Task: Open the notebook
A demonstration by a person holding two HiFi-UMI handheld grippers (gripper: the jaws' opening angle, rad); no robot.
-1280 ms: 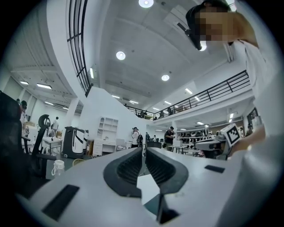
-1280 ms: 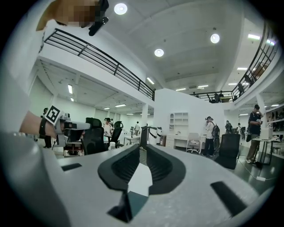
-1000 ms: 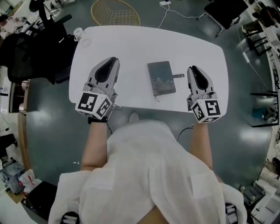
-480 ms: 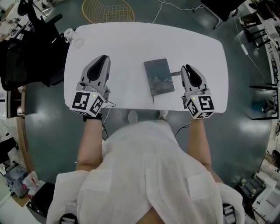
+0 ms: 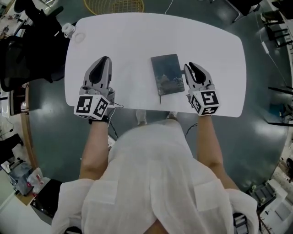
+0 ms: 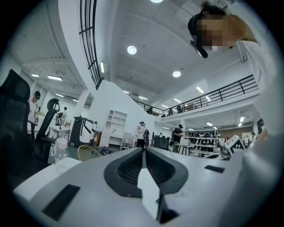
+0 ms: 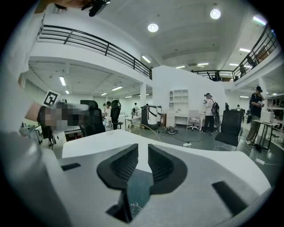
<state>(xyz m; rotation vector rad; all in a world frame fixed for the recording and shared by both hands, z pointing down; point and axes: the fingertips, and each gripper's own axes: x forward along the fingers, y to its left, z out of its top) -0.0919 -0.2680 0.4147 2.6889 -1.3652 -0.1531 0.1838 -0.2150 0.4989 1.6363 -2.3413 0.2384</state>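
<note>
The closed notebook, dark grey-blue, lies on the white table near its front edge. In the head view my right gripper lies along the notebook's right edge, its fingertips beside the cover. In the right gripper view the jaws stand a narrow gap apart with nothing between them, and a strip of the dark cover shows below them. My left gripper rests on the table well to the left of the notebook. In its own view the jaws meet at the tips, empty.
A clear bottle stands at the table's far left corner. A black chair is off the table's left side and a wicker basket lies on the floor beyond. The person's white garment hangs below the front edge.
My right gripper has moved left from about a hand's width away, up to the notebook's right edge, and now covers the small tab there. The left gripper has hardly moved.
</note>
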